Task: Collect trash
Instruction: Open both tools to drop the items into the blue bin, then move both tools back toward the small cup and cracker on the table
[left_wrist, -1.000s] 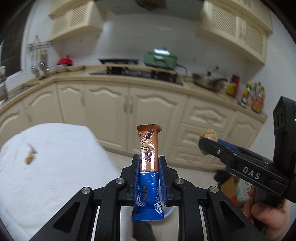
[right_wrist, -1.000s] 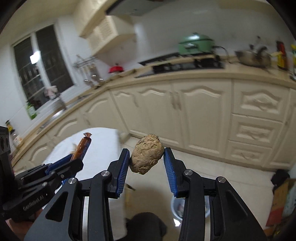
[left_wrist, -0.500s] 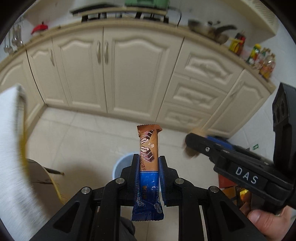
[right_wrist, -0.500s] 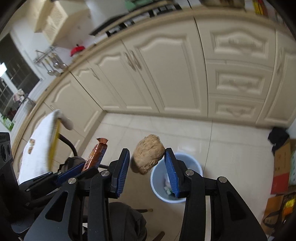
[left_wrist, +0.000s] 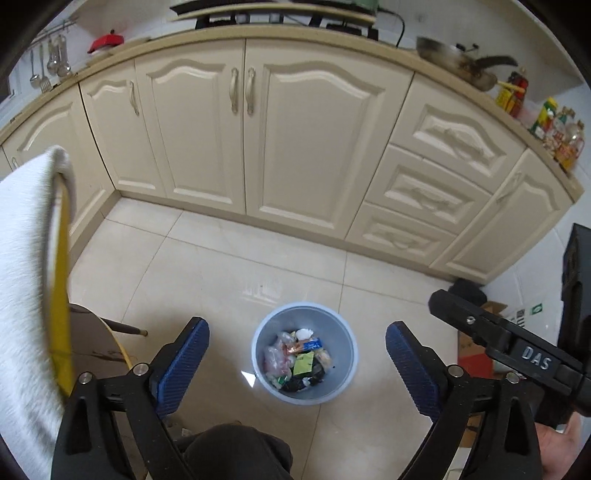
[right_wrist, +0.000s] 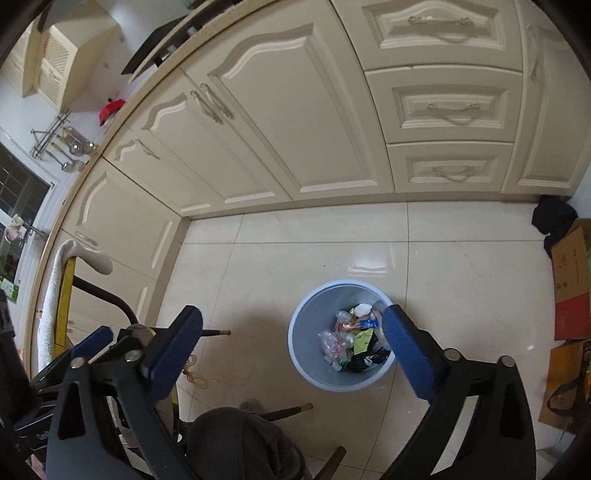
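Both your grippers hung above the round pale-blue plastic trash bin (left_wrist: 347, 373) on the cream tiled floor (left_wrist: 221, 273). Your left gripper (left_wrist: 297, 354) and right gripper (right_wrist: 291, 341) had jaws spread wide, gripping nothing. Crumpled wrappers (right_wrist: 351, 341) lay inside.

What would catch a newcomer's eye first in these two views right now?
The pale blue bin on the tiled floor, with wrappers and scraps inside, sits almost dead centre below both tools. The left gripper and right gripper both hang wide open and empty above it. Behind stands a curved run of cream cabinets, and a white towel drapes at the far left.
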